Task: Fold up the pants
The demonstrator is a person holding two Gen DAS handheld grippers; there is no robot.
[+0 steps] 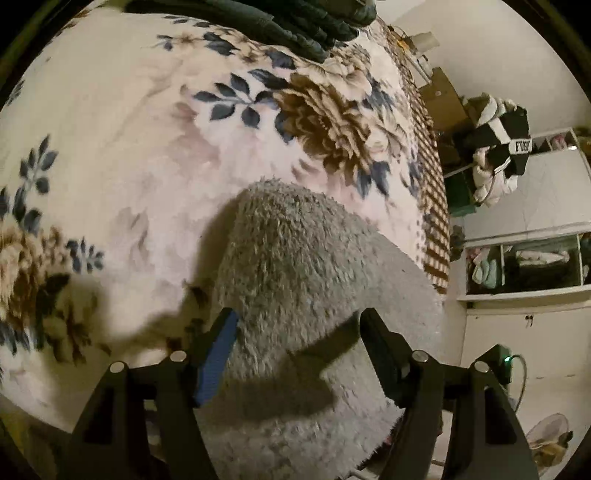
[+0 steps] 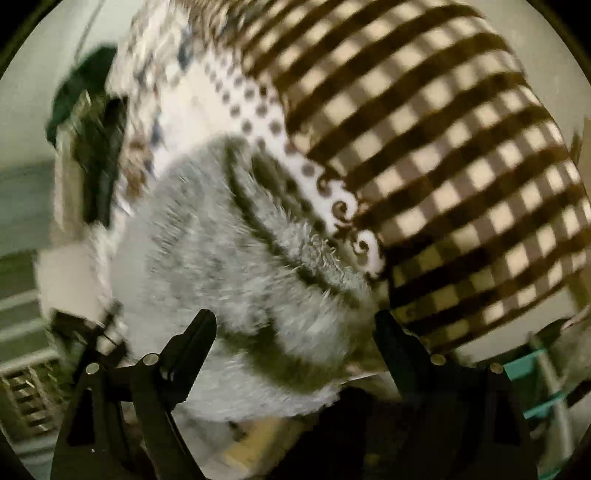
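Note:
The pants are grey and fluffy and lie on a floral blanket on a bed, reaching toward the bed's near edge. My left gripper is open just above them, a finger on each side of the fabric, not closed on it. In the right wrist view the same grey pants lie folded in ridges beside the blanket's brown checked border. My right gripper is open, its fingers spread around the near end of the pants. That view is motion-blurred.
A pile of dark green clothing sits at the far end of the bed. Beyond the bed's right edge stand white shelves with clothes and a heap of garments. A teal rack is at the lower right.

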